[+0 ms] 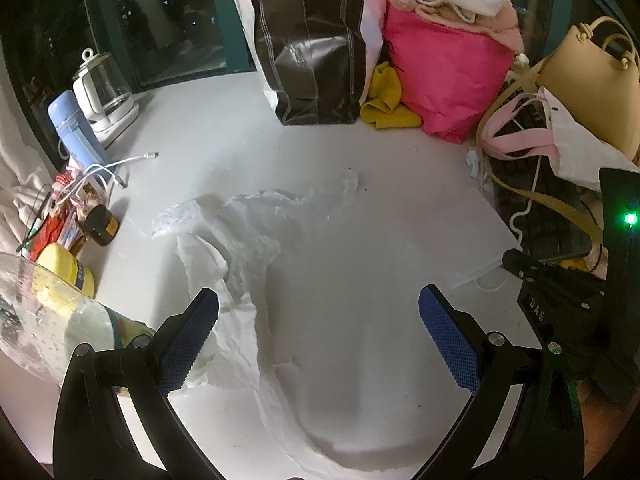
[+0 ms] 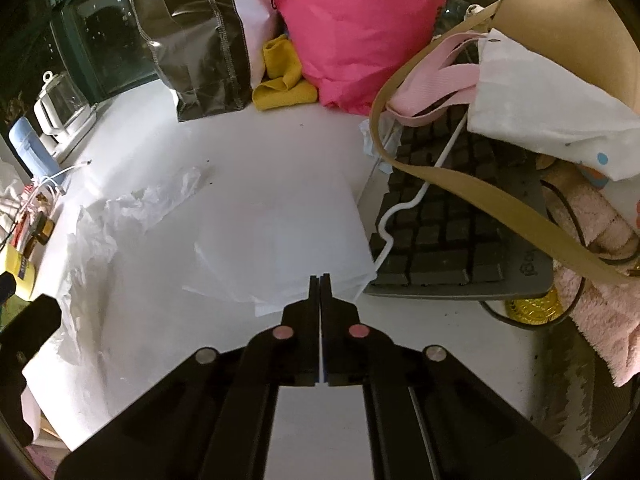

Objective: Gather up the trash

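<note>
A crumpled white plastic bag [image 1: 256, 240] lies spread on the white table [image 1: 360, 264]; it also shows in the right wrist view [image 2: 120, 216]. My left gripper [image 1: 318, 308] is open and empty just above the bag's near part, its left blue pad [image 1: 188, 340] over the plastic. My right gripper [image 2: 320, 280] is shut, its tips at the near edge of flat white paper sheets [image 2: 280, 236] lying beside a dark keyboard [image 2: 452, 232]; I cannot tell whether it pinches a sheet. The right gripper's body shows at the right of the left wrist view [image 1: 560, 312].
A black and white tote [image 1: 308, 40], a pink bag [image 1: 444, 68] and a yellow cloth [image 1: 386, 100] stand at the back. A tan handbag [image 1: 592, 80] and pink straps lie right. A kettle [image 1: 104, 88], blue flask [image 1: 76, 132], cables, jars and a clear bottle [image 1: 40, 312] crowd the left.
</note>
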Action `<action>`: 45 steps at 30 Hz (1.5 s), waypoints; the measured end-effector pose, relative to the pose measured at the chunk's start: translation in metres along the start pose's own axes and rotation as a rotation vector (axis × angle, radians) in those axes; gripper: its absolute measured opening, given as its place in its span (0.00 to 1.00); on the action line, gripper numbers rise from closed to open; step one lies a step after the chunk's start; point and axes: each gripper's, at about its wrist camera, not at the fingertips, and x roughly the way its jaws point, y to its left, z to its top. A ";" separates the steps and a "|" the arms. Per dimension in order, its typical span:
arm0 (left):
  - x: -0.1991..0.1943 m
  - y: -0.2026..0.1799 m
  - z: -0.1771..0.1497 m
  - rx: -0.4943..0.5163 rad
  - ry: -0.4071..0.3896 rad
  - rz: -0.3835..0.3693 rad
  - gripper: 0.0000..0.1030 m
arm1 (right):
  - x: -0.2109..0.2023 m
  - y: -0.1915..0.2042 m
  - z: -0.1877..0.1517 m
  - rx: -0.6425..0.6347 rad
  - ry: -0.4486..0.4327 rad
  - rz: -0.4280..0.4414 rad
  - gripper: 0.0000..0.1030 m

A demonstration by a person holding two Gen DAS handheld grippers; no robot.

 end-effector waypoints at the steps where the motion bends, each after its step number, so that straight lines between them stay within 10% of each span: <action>1: 0.001 -0.001 0.000 0.000 0.003 -0.002 0.95 | 0.000 0.001 0.001 -0.008 -0.004 -0.005 0.03; 6: 0.003 -0.007 0.001 0.009 0.004 -0.011 0.95 | 0.000 0.004 0.010 -0.034 -0.026 -0.009 0.10; 9: 0.003 -0.008 0.003 0.005 0.002 -0.013 0.95 | 0.001 0.002 0.017 -0.031 -0.042 -0.001 0.71; 10: 0.003 -0.008 0.004 0.003 0.001 -0.011 0.95 | 0.002 0.002 0.020 -0.035 -0.043 0.005 0.73; 45: 0.038 -0.009 0.038 -0.056 -0.033 -0.048 0.95 | 0.055 0.007 0.054 -0.208 0.093 0.159 0.73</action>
